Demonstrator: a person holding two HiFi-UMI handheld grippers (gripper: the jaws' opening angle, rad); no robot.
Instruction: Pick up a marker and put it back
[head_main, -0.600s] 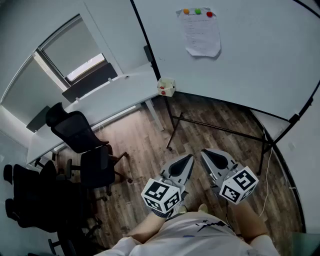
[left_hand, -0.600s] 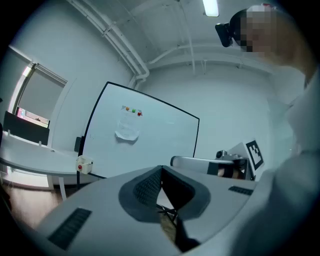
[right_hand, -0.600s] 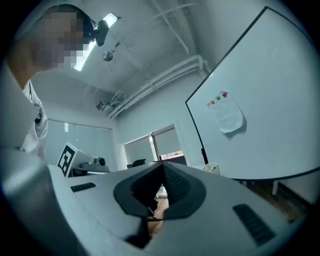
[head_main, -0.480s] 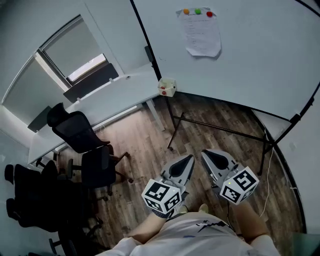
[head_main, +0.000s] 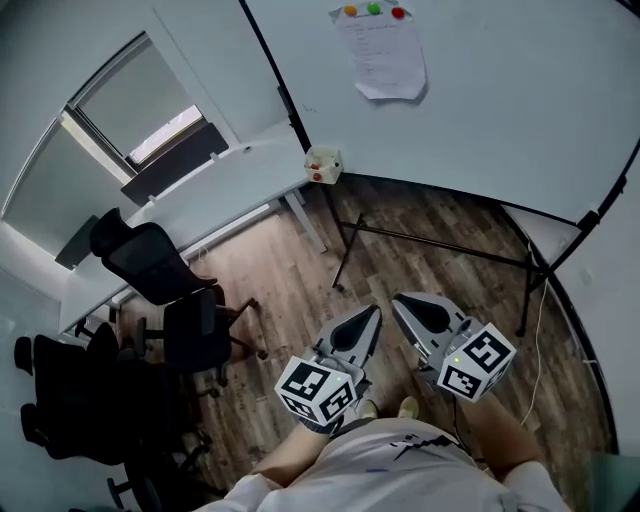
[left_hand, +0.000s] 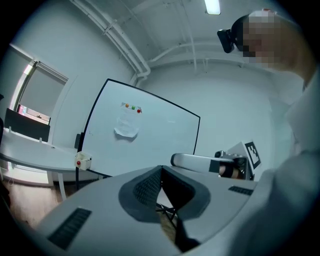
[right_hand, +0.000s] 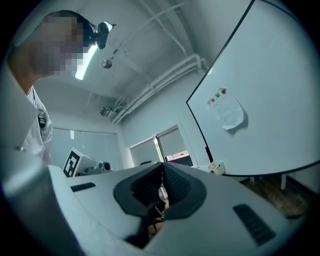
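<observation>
Close before the person's body, the left gripper (head_main: 372, 315) and the right gripper (head_main: 400, 300) are held side by side, each with its jaws pressed together tip to tip. Both are pointed across the brown wood-plank floor (head_main: 290, 280) towards the large white whiteboard (head_main: 520, 90). A marker cannot be made out; a small cream box (head_main: 322, 163) is seen at the board's lower left corner.

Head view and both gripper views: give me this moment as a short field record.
left tongs: shut, nothing between the jaws, held close to the person's body
right tongs: shut, nothing between the jaws, beside the left tongs
whiteboard: ahead of the person, on a stand
paper sheet: on the whiteboard under three magnets
small box: at the whiteboard's lower left corner
task stage: nothing picked up yet
</observation>
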